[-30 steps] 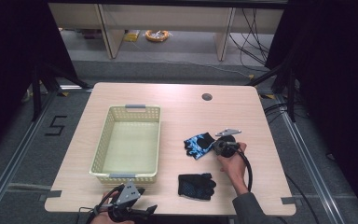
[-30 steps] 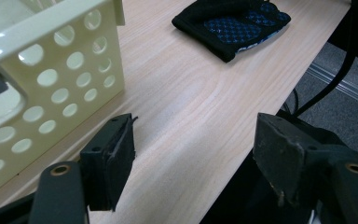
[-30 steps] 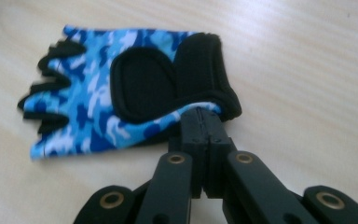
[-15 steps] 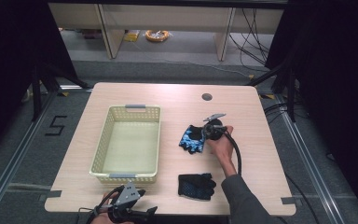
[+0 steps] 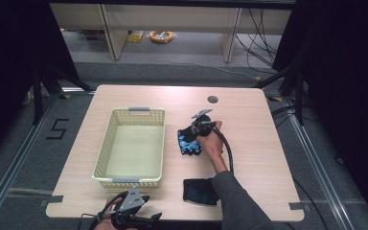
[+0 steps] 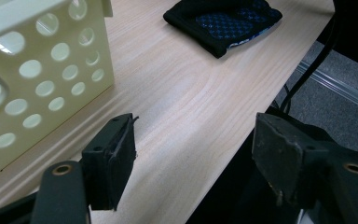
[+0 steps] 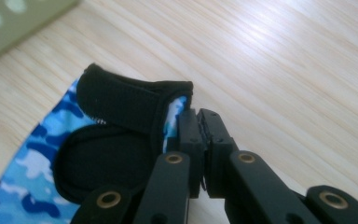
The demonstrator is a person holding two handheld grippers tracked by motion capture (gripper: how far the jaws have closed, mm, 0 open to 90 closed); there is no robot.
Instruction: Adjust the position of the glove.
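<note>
The right claw (image 5: 197, 128) is clenched on the edge of the blue glove (image 5: 189, 142), just beside the yellow basket (image 5: 106, 143). The basket has nothing in it, so I think both gloves are yet to go in. The black glove (image 5: 199, 190) lies near the basket's front corner. The left claw (image 5: 133, 216) waits released by the basket's front. The worktop (image 5: 254, 124) is pale wood, with grey floor around it.

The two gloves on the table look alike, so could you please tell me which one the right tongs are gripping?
The blue camouflage glove beside the basket; the right tongs pinch its edge. The dark glove lies untouched near the table's front edge.
</note>
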